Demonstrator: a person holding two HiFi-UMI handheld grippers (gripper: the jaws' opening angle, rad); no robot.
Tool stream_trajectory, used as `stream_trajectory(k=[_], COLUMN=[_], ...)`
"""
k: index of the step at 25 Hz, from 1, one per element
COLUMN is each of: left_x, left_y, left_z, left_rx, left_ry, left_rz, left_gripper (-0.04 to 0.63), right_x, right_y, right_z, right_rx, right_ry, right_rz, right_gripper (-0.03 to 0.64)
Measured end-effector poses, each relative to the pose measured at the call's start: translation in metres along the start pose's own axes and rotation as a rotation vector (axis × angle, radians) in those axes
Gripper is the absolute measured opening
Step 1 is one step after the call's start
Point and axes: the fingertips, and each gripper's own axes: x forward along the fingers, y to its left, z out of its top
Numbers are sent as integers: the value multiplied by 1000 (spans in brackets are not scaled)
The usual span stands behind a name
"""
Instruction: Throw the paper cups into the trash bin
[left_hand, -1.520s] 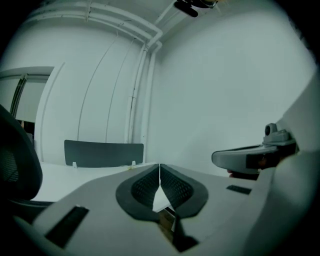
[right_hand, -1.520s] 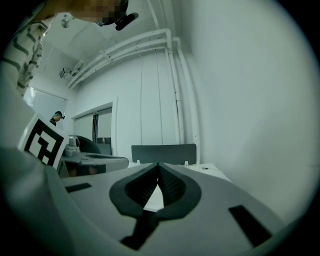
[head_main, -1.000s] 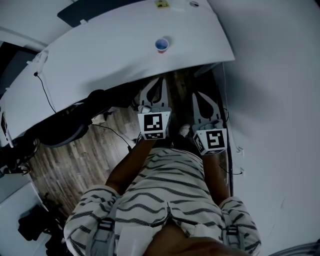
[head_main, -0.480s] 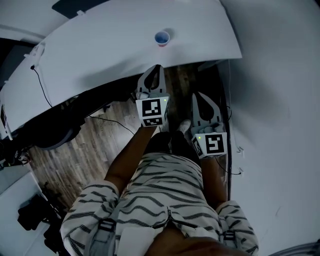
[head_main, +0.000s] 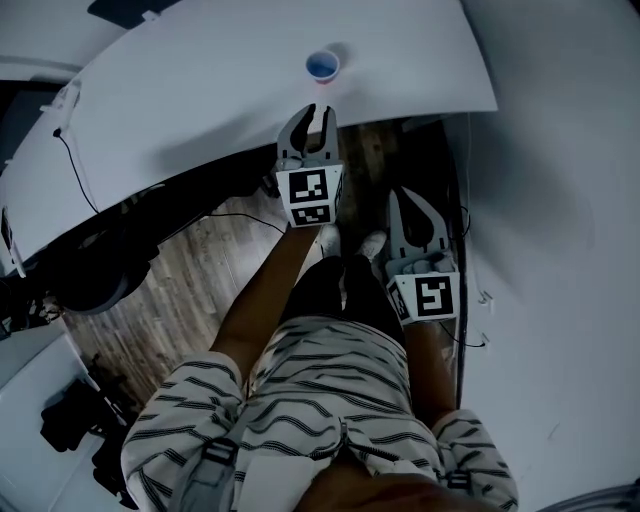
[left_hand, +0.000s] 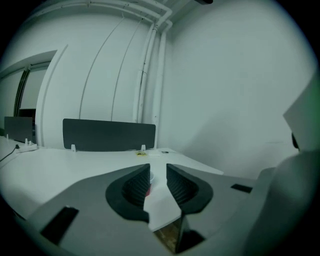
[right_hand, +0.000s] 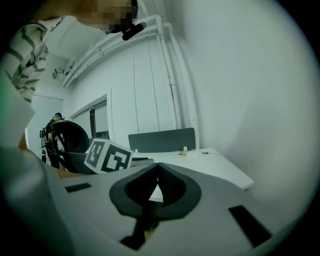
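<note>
A paper cup (head_main: 322, 65) with a blue inside and a reddish wall stands upright on the white table (head_main: 200, 90), near its front edge. My left gripper (head_main: 316, 112) reaches over that edge, just short of the cup. Its jaws are opening and nothing is between them. In the left gripper view the cup (left_hand: 149, 181) peeks out beyond the narrow gap of the left gripper (left_hand: 158, 171). My right gripper (head_main: 406, 194) hangs lower, over the floor beside the person's feet, shut and empty. In the right gripper view the right gripper (right_hand: 156, 167) has its tips together. No trash bin is in view.
A dark partition screen (left_hand: 108, 135) stands along the table's far edge, with a small yellow item (left_hand: 141, 153) near it. A black office chair (head_main: 100, 270) and cables sit under the table at the left, on wood flooring (head_main: 190, 290). A white wall (head_main: 560, 250) runs along the right.
My left gripper has moved forward from under the table edge to over it, toward the cup, and its jaws have parted. The right gripper has stayed about where it was.
</note>
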Motion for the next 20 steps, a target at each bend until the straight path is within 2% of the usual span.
stream_trajectory(k=[1, 10, 20], left_x=[6, 53, 86], left_y=[1, 26, 40], left_z=[-5, -49, -75], left_rx=[1, -24, 19], left_ry=[10, 82, 123], left_rz=[0, 57, 89], left_gripper=[104, 175, 242], right_x=[1, 12, 15], right_y=[-1, -8, -14], right_z=[-2, -22, -35], right_rx=[3, 20, 23], right_ry=[5, 40, 54], right_rz=[-1, 7, 6], right_gripper=[9, 11, 11])
